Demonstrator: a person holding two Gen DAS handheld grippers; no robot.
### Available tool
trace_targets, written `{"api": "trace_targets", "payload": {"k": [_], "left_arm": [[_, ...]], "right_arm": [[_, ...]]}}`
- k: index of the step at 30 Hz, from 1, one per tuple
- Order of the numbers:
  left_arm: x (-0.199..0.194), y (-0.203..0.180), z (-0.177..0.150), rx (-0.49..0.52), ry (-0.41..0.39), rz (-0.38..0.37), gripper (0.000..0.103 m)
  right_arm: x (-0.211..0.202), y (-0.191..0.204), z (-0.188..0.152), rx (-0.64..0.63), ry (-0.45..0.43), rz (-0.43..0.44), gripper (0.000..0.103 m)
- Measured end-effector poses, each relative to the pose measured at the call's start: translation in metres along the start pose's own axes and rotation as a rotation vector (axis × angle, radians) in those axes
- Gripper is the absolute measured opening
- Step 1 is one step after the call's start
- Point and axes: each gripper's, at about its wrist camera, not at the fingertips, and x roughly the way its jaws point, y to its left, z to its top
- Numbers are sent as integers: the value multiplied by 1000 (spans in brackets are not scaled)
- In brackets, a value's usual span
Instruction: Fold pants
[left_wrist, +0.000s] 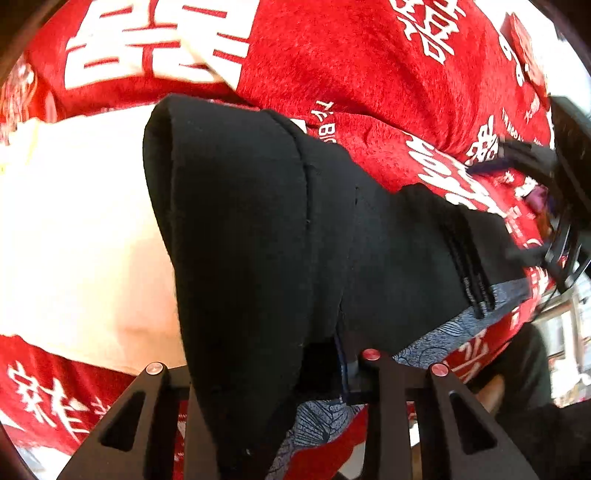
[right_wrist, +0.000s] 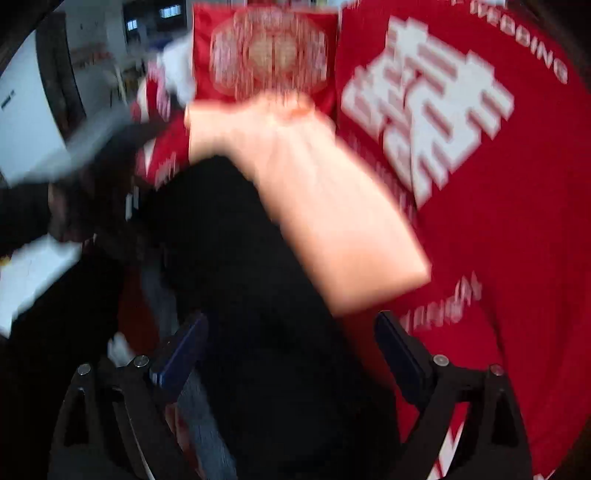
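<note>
The black pants (left_wrist: 258, 221) lie folded into a thick band on a red bedspread (left_wrist: 332, 55), with a blue patterned lining (left_wrist: 443, 332) showing at their lower edge. My left gripper (left_wrist: 273, 373) is shut on a fold of the pants at the near end. At the right edge of the left wrist view, a dark gripper frame (left_wrist: 569, 221) hovers by the far end of the band. The right wrist view is blurred. In it my right gripper (right_wrist: 291, 343) stands open above the pants (right_wrist: 258, 295), both blue pads (right_wrist: 184, 350) clear of the cloth.
A cream cloth or pillow (left_wrist: 74, 240) lies beside the pants, also in the right wrist view (right_wrist: 314, 203). The bedspread (right_wrist: 498, 221) bears large white characters. A red cushion (right_wrist: 266, 51) stands at the far end. A person's dark sleeve (right_wrist: 37, 206) shows at the left.
</note>
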Motion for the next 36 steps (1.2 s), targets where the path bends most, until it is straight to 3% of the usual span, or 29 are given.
{"api": "trace_targets", "payload": {"k": [4,8,10,11,12,15,20,25,29,36], "left_arm": [[-1,-3,5,-26,32,14,33],[-10,-9,16,-57,59,6,29],[-16,-20,19,-46,61,6,27],[-19,-25,21,-38,63,7,27],[-23,-30,23,-34,64,7,27],[-31,-47,32,-36,67,7,26],[-45,-85,47,-13,50,-8,25],[-51,-151,66,74,53,-22,24],[-43,-205,83,133,77,-31,24],[-2,-306,108,214,163,-31,24]], "right_arm": [[21,5,-35,-56,130,37,93],[59,12,-36,-96,192,76,91],[97,12,-44,-112,307,52,91],[99,11,-44,-107,262,52,99],[99,9,-42,-102,237,62,99],[96,3,-37,-65,261,52,100],[36,5,-60,-72,160,-36,100],[-47,-10,-119,130,-13,-109,100],[-71,-11,-171,262,-57,-199,100],[-97,-11,-248,447,-122,-263,100]]}}
